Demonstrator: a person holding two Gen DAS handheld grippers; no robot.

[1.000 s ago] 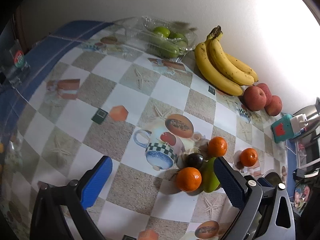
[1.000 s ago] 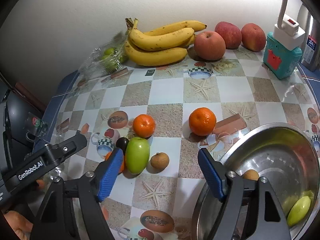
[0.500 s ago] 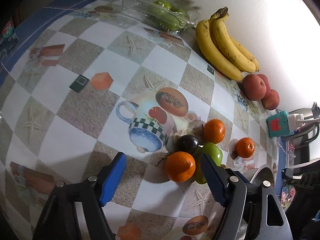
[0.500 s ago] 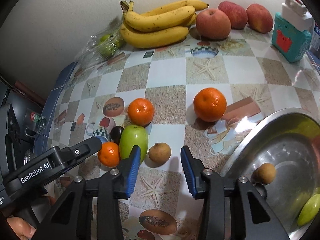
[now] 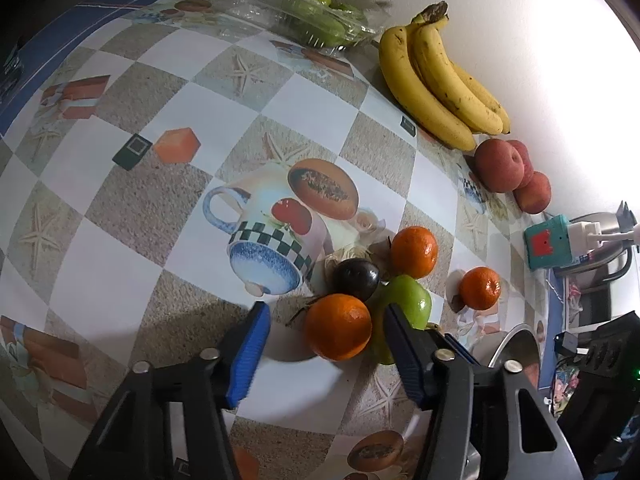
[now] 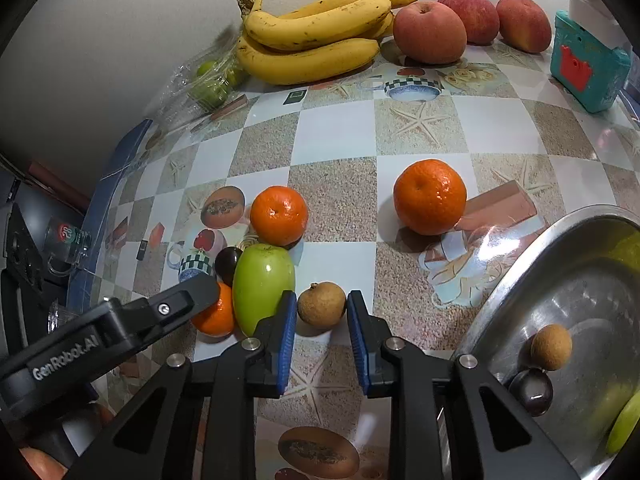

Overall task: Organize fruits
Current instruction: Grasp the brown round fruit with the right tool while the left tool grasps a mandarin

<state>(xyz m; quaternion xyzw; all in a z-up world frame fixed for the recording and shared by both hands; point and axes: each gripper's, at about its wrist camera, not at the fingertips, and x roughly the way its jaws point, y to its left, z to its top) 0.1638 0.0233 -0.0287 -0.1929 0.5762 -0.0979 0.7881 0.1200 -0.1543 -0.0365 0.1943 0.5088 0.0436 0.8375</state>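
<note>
On the checked counter [image 6: 340,136], a steel bowl [image 6: 520,280] is sitting at the right. The left gripper [image 5: 326,344], just closing, is straddling a tangerine [image 5: 338,332] with a gap at its left pad, not yet gripping. The right gripper [image 6: 322,328] is clenching a small brown fruit [image 6: 321,305] beside the green fruit [image 6: 262,284].

A home kitchen or dining corner: a table against a plain white wall wears a printed tablecloth [image 6: 340,136] of checks, starfish and teacups. On it lie bananas [image 6: 316,36], 3 apples [image 6: 430,32], a steel bowl [image 6: 560,280] and a teal plug adapter [image 6: 584,68].
</note>
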